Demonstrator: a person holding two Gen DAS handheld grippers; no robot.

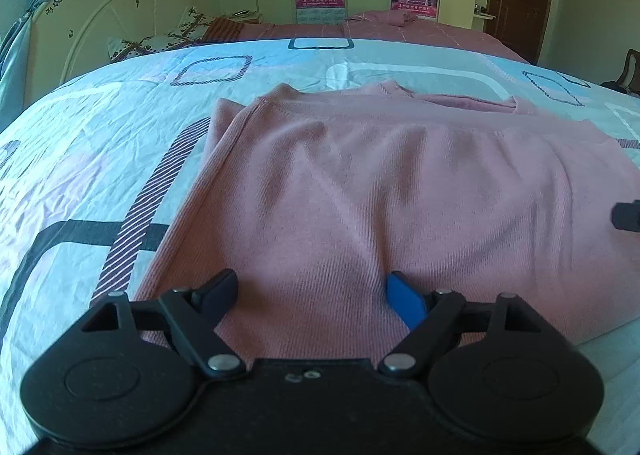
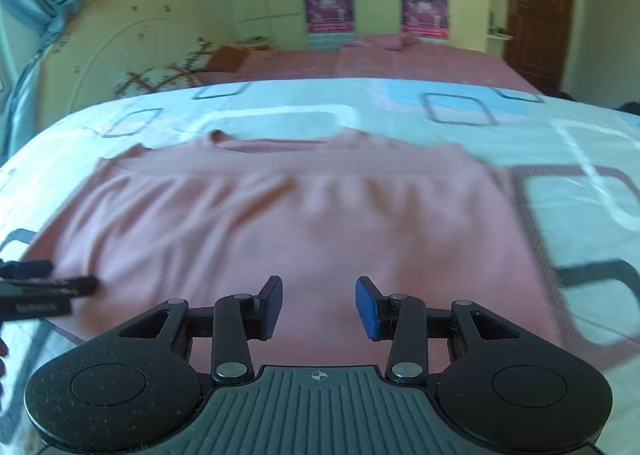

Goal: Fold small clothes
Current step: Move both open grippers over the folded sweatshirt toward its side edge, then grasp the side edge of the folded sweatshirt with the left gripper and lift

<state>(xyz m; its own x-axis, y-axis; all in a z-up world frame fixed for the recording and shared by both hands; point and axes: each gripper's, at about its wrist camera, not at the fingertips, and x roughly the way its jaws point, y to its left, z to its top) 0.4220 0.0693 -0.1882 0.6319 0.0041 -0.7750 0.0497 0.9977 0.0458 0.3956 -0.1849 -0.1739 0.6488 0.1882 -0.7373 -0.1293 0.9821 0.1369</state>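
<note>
Garment: a pink knit top lies flat on the patterned bedsheet, neckline at the far edge, hem toward the cameras; its side edges look already turned in, so it reads as partly folded.

Handling: judged light, soft and limp. It will drape and sag when lifted, and the ribbed knit should give the pads enough friction. A single pinch is likely to drag the layers out of line.

Where to grip: best taken at the near hem, one claw toward each corner, pinching all layers together so the fold travels as one sheet toward the neckline.

Left claw: wide open, nothing held. It hovers low over the near part of the top, left of centre, fabric showing between the fingers; contact with the cloth cannot be told.

Right claw: open, though less widely, nothing held. It sits over the near hem region, right of centre, with pink cloth filling the gap between its blue pads.

Spacing: each claw shows at the edge of the other's view, side by side above the top.

Image quality: the right wrist view is blurred, so fine creases there are unclear.
</note>
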